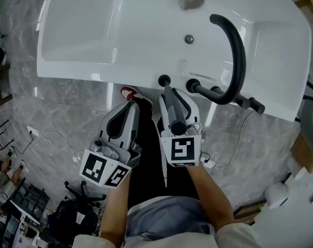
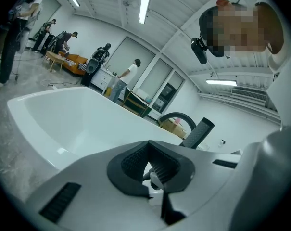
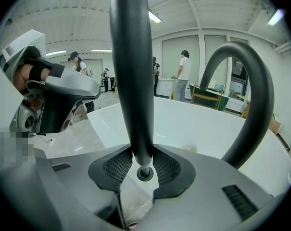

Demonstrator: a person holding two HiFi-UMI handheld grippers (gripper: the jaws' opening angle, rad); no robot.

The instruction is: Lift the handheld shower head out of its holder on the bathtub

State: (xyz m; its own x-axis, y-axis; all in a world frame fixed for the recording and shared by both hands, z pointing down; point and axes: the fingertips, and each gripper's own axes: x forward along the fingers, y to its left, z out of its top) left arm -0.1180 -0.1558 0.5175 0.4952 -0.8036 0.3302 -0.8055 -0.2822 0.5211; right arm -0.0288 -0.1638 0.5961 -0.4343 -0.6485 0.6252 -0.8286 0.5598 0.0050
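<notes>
**A:** What is in front of us, biggest first?

**B:** The white bathtub (image 1: 94,45) is filling the 12 o'clock half of the head view. Its black arched spout (image 1: 238,50) is curving over the rim toward 2 o'clock. The handheld shower head (image 1: 170,105), a dark straight wand, is lying along the right gripper (image 3: 144,161). Its far end is pointing to 12 o'clock at the round black holder (image 1: 164,79) on the rim.

**A:** Is it being held?

**B:** Yes. The right jaws are clamping the wand's lower end, with the ribbed pads pressing from both sides (a small round end fitting is showing just below them). I cannot tell whether that end is sitting in the holder or hanging just clear of it. The left gripper (image 2: 147,165) is idling at 8 o'clock of the right one, jaws drawn together on nothing, short of the tub rim.

**A:** So how should the lift be going?

**B:** I am judging it best drawn straight along the wand's own axis rather than levered sideways, since a tilted wand would likely be binding in the socket. The grip is sitting near one end, so the long free part may be wanting to swing, and a firm clamp with a slow rise should be helping. The spout is standing close at 2 o'clock, so drifting that way is risking a knock.
</notes>
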